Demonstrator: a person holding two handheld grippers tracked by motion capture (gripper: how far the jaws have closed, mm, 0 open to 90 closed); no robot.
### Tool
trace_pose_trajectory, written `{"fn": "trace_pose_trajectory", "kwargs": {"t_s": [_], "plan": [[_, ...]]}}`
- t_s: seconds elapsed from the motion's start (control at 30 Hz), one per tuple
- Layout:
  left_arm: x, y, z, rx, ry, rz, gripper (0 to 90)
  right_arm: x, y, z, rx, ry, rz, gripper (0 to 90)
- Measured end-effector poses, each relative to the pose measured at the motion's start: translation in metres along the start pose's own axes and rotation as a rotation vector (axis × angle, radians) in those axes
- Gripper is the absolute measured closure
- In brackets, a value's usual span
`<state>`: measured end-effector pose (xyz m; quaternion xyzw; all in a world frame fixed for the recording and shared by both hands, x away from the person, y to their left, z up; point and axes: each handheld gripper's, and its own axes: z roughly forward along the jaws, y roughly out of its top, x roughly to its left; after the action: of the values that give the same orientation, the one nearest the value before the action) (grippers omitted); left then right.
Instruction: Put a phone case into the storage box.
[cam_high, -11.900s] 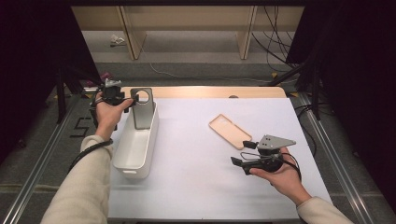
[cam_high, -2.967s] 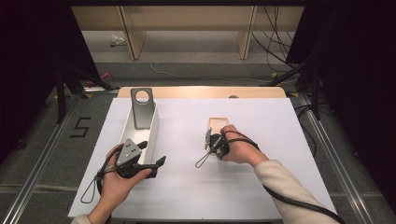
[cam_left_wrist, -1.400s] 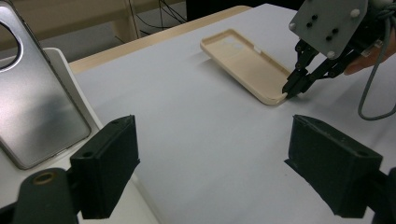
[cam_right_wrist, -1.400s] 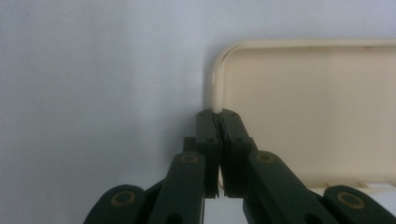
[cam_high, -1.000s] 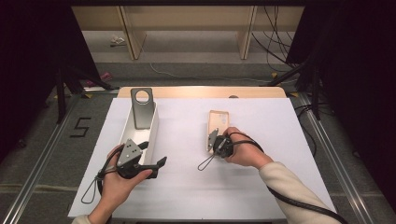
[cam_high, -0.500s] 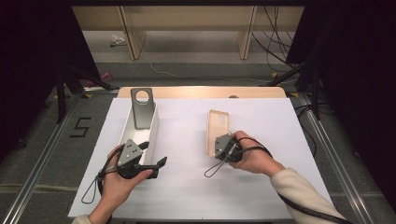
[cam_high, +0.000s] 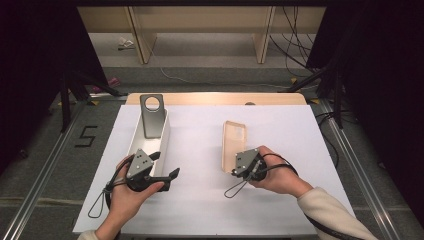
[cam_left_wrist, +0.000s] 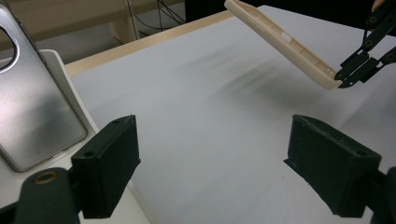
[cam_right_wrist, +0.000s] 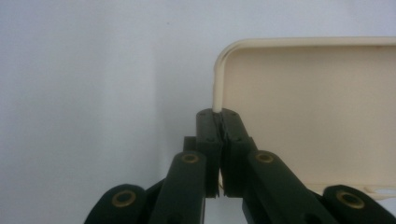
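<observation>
Two hand-held grippers are out: the right hand-held gripper (cam_high: 235, 169) pinches the near rim of the cream phone case (cam_high: 233, 142), lifted mid-worktop, a light, bendy shell best gripped by its edge, while the left hand-held gripper (cam_high: 167, 172) gapes empty.

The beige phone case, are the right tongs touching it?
Touching. In the right gripper view the right tongs are shut on the rim of the beige phone case; the left gripper view shows its end pinched and lifted off the table.
</observation>
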<state>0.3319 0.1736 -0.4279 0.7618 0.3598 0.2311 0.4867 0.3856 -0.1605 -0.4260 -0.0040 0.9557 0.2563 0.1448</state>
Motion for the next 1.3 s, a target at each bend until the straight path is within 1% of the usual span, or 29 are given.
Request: {"fn": "trace_pose_trajectory", "kwargs": {"t_s": [0.17,0.27,0.33,0.4,0.43,0.47,0.5,0.63,0.7,0.73,0.77,0.8,0.87,0.9,0.93,1.07,1.1,1.13,1.17,1.23,1.27,1.3], "plan": [[-0.002,0.006,0.004,0.000,-0.002,-0.006,16.4,0.007,-0.001,-0.004,-0.001,0.003,-0.007,88.5],[-0.005,0.014,0.008,0.003,-0.020,-0.020,16.6,0.012,0.000,-0.006,-0.001,0.003,-0.016,88.5],[-0.009,0.020,0.012,0.009,-0.022,-0.017,17.2,0.014,0.001,-0.007,-0.007,0.001,-0.028,88.5],[-0.011,0.024,0.016,0.012,-0.037,-0.031,17.2,0.017,0.002,-0.008,-0.012,-0.009,-0.035,88.5],[-0.012,0.026,0.018,0.013,-0.040,-0.036,17.5,0.019,0.003,-0.008,-0.013,0.002,-0.040,88.5],[-0.014,0.029,0.021,0.021,-0.044,-0.039,17.6,0.020,0.003,-0.008,-0.010,0.001,-0.036,88.5],[-0.015,0.031,0.023,0.022,-0.047,-0.041,17.5,0.022,0.004,-0.008,-0.011,0.007,-0.041,88.5],[-0.021,0.044,0.035,0.025,-0.071,-0.042,17.5,0.028,0.007,-0.007,-0.010,0.005,-0.061,88.5],[-0.023,0.050,0.041,0.026,-0.081,-0.053,17.7,0.029,0.009,-0.007,-0.019,0.000,-0.069,88.5],[-0.024,0.052,0.045,0.029,-0.086,-0.058,18.0,0.030,0.009,-0.007,-0.012,0.012,-0.064,88.5],[-0.025,0.054,0.047,0.030,-0.091,-0.058,18.0,0.031,0.010,-0.007,-0.014,0.006,-0.071,88.5],[-0.026,0.057,0.051,0.034,-0.098,-0.053,18.0,0.031,0.010,-0.007,-0.015,0.010,-0.071,88.5],[-0.030,0.063,0.058,0.043,-0.100,-0.050,18.2,0.033,0.011,-0.006,-0.014,0.006,-0.076,88.5],[-0.031,0.065,0.061,0.047,-0.104,-0.042,18.3,0.033,0.012,-0.006,-0.020,0.008,-0.088,88.5],[-0.033,0.067,0.065,0.056,-0.109,-0.045,18.4,0.034,0.013,-0.006,-0.010,0.010,-0.077,88.5],[-0.036,0.073,0.079,0.078,-0.109,-0.052,20.3,0.036,0.015,-0.005,-0.016,0.009,-0.085,88.5],[-0.037,0.074,0.082,0.081,-0.106,-0.057,20.8,0.036,0.015,-0.005,-0.014,0.015,-0.087,88.5],[-0.038,0.075,0.086,0.083,-0.104,-0.071,21.4,0.036,0.016,-0.005,-0.013,0.016,-0.086,88.5],[-0.038,0.076,0.088,0.091,-0.103,-0.076,22.1,0.036,0.016,-0.004,-0.016,0.011,-0.097,88.5],[-0.038,0.078,0.094,0.102,-0.100,-0.102,23.6,0.037,0.016,-0.004,-0.014,0.012,-0.096,88.5],[-0.038,0.079,0.097,0.107,-0.099,-0.112,24.5,0.036,0.016,-0.004,-0.020,0.008,-0.105,88.5],[-0.038,0.079,0.099,0.109,-0.099,-0.115,25.0,0.036,0.016,-0.004,-0.018,0.008,-0.102,88.5]]}}
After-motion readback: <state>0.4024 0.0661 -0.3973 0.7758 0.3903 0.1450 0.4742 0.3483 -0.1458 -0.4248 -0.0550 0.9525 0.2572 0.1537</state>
